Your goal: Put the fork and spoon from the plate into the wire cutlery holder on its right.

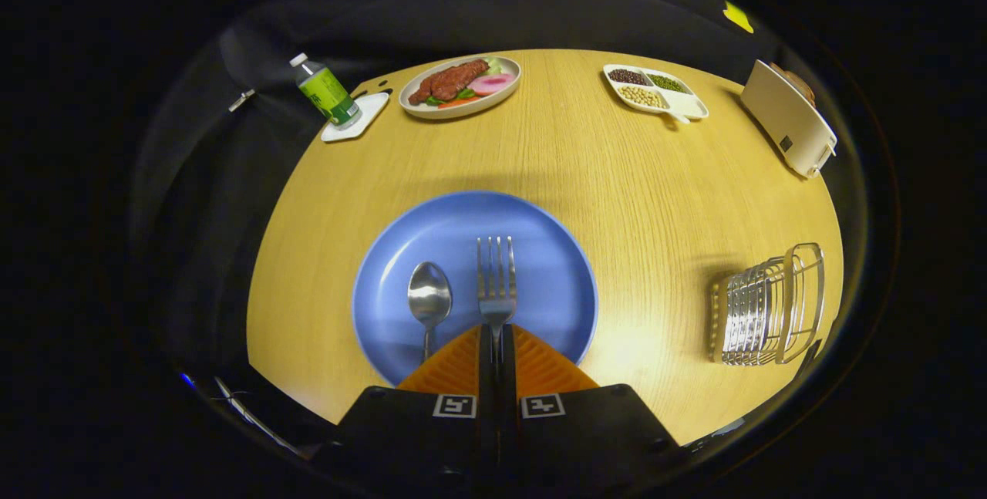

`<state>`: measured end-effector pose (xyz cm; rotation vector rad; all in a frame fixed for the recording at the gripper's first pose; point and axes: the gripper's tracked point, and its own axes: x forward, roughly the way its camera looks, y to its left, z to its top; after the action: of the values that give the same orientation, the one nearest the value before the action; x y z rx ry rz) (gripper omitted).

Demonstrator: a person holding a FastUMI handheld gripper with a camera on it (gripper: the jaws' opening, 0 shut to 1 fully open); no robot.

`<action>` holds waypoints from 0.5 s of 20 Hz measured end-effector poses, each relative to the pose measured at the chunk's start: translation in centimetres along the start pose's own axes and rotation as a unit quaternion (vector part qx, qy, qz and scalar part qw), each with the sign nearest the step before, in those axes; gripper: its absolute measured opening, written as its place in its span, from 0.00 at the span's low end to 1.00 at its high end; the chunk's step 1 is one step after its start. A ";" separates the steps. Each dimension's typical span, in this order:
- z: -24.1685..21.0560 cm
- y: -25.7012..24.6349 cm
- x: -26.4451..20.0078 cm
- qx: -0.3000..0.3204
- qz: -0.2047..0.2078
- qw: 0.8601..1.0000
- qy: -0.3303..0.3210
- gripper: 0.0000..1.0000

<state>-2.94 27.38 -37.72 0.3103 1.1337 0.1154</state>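
A blue plate (432,229) lies on the wooden table just ahead of my fingers. On it rest a metal spoon (429,295) and, to its right, a metal fork (496,275), tines pointing away. My gripper (496,333) is shut on the fork's handle, which runs back between the two closed fingers; the rest of the handle is hidden by them. The spoon's handle passes under the left finger. The wire cutlery holder (767,306) stands on the table to the right of the plate, well apart from the fingers.
Far across the table are a plate of food (460,86), a green-labelled bottle (327,92) on a white coaster, a white divided dish of beans (654,90) and a white toaster (788,118) at the right edge. Bare wood separates the blue plate from the holder.
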 end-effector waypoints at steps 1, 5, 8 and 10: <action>0.6 -0.1 -1.5 -0.004 0.009 1.000 -0.009 0.07; 2.0 -2.1 -7.5 -0.028 0.035 0.999 -0.018 0.06; 2.6 -5.9 -11.5 -0.038 0.025 0.999 -0.013 0.06; 2.2 -8.6 -13.7 -0.031 0.017 0.999 0.014 0.06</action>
<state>-7.32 15.42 -27.47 0.2731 1.1501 0.1843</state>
